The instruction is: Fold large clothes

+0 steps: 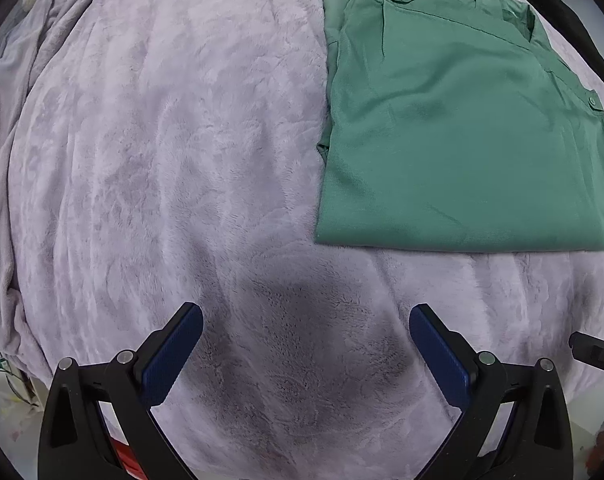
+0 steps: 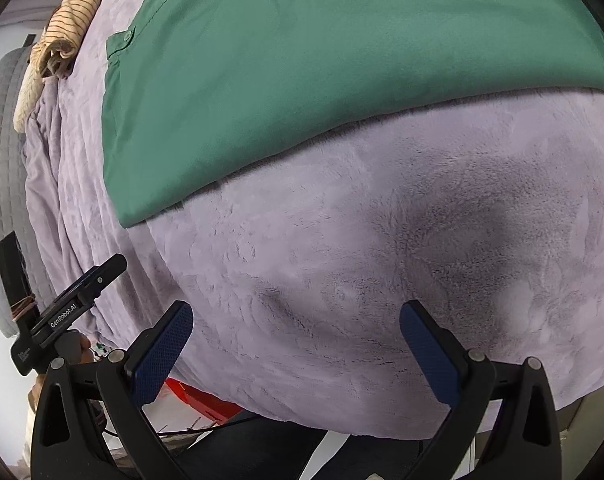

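A green buttoned garment (image 1: 454, 128) lies folded into a flat rectangle on a lilac plush blanket (image 1: 162, 152), at the upper right of the left wrist view. My left gripper (image 1: 306, 324) hovers open over bare blanket, below and left of the garment, with nothing between its blue pads. In the right wrist view the same green garment (image 2: 302, 64) fills the top. My right gripper (image 2: 296, 320) is open above the blanket (image 2: 342, 260), short of the garment's near folded edge, holding nothing.
A striped beige cloth (image 2: 62, 36) lies bunched at the bed's far left edge, beside a grey quilted surface (image 2: 2, 168). The other gripper's body (image 2: 70, 304) shows at lower left. A black object (image 1: 570, 28) lies beyond the garment. A red item (image 2: 202, 398) sits below the bed edge.
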### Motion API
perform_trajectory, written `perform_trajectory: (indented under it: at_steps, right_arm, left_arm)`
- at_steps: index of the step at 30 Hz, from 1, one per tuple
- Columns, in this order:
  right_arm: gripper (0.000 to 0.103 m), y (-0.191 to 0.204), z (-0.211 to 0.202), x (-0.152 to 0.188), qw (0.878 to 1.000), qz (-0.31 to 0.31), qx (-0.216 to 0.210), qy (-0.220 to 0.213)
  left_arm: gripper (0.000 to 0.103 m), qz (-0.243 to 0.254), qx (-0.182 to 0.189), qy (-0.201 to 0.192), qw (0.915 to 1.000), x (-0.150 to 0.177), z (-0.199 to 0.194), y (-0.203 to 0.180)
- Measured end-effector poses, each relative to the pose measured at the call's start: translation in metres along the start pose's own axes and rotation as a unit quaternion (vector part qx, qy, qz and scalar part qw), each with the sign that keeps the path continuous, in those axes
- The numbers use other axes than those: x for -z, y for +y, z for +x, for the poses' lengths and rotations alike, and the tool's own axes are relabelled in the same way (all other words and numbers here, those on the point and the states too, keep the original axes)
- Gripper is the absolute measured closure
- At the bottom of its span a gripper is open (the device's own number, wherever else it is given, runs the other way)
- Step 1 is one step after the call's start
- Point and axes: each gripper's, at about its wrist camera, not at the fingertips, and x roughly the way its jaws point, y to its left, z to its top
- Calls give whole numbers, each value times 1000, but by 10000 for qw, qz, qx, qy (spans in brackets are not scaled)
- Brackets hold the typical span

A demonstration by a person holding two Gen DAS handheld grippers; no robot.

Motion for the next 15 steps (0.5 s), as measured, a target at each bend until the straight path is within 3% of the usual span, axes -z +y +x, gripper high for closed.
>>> perform_trajectory:
  at_steps: [7,15]
  right_arm:
    - [0,6,12,-3,9995,103,-309,-19]
    - [0,22,21,-17,9937,271,-1050,-277]
  left_arm:
    - [0,38,113,-126,9998,-6,0,8]
    - [0,20,270,-252,9993,-33,2,25]
